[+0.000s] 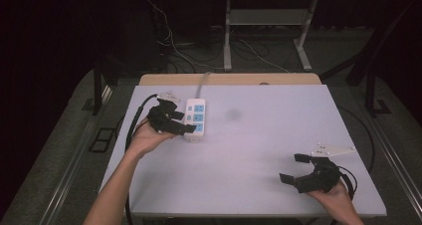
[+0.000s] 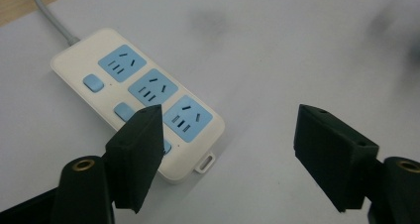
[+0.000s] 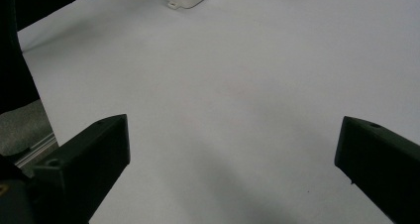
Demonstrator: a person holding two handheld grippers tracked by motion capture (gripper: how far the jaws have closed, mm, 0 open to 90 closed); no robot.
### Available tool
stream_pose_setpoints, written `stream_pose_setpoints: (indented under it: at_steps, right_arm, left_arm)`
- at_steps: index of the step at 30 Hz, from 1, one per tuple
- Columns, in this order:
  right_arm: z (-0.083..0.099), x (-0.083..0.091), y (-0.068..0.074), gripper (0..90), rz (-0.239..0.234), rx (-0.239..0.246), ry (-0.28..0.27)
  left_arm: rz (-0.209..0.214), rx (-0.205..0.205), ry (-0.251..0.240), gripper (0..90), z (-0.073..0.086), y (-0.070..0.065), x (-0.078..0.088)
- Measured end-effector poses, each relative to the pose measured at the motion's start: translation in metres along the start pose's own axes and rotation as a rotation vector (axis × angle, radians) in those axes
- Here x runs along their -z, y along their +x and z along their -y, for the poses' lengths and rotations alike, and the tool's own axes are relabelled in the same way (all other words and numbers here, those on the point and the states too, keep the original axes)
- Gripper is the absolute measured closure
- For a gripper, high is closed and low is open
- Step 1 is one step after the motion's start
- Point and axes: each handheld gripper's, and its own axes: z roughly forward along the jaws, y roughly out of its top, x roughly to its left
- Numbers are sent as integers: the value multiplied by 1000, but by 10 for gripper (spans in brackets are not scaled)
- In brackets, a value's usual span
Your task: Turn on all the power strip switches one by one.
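High view: power strip [image 1: 195, 118] lying flat near the far left of the table [image 1: 259, 150], cord [image 1: 203, 80] running off over the far edge, left claw [image 1: 184, 120] right at its near end. Left gripper view: jaws apart, one over the strip's near corner beside the last blue socket [image 2: 188, 116], the other over bare table; nothing pinched yet. Right claw [image 1: 292, 168] near the right front corner, spread wide, empty. Probably a rigid plastic shell, light, smooth and a little slippery; stiff cord likely to tug back. Best taken across the narrow width near an end, pads on the long side walls, clear of the switches [image 2: 93, 83].
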Motion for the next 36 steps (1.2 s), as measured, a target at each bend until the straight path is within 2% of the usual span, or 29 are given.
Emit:
stream_pose_setpoints:
  at_steps: [6,9,12,15,23,26,36]
  right_arm:
    - [0,0,-1,6,4,-2,2]
    - [0,0,-1,6,4,-2,3]
    - [0,0,-1,6,5,-1,2]
    - [0,0,-1,6,12,2,6]
    - [0,1,-2,6,18,-1,6]
    - [0,1,-3,6,19,-2,6]
    - [1,1,-4,6,30,-4,8]
  left_arm:
    - [-9,5,1,355,-2,5,-4]
    - [-18,9,3,427,-1,8,-7]
    - [-37,24,-2,449,0,11,-9]
    - [-36,35,-7,464,0,17,-12]
    - [-72,56,-2,605,3,27,-19]
    - [-69,72,-3,638,4,30,-23]
    - [-62,64,29,840,6,31,-33]
